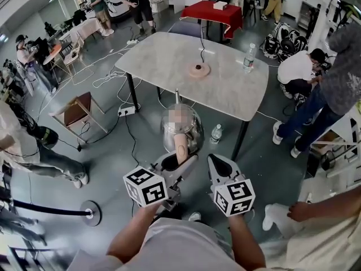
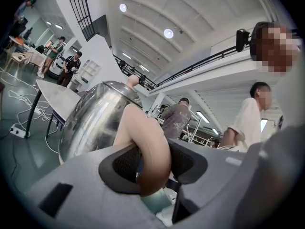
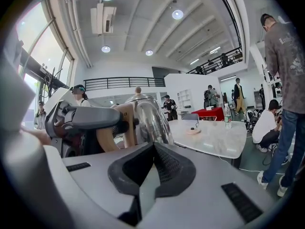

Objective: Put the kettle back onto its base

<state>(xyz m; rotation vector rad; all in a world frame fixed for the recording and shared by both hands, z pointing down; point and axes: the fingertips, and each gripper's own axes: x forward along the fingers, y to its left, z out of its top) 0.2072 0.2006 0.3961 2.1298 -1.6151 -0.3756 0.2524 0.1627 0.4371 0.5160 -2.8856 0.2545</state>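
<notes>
I'm holding the kettle (image 1: 183,126) by its handle (image 1: 181,149), left gripper (image 1: 179,161) clamped around it. Right gripper (image 1: 217,164) is closed, empty. The kettle is hanging short of the table (image 1: 163,58). Transport step, I'd say. Next I'm reaching over and lowering it squarely onto the base (image 1: 198,70).

My left gripper (image 1: 178,164) points level, its jaws clamped on the kettle handle (image 2: 147,151). My right gripper (image 1: 218,165) sits just beside it, tipped slightly down, jaws together, empty. My left forearm (image 1: 131,237) and right forearm (image 1: 246,246) reach forward.
</notes>
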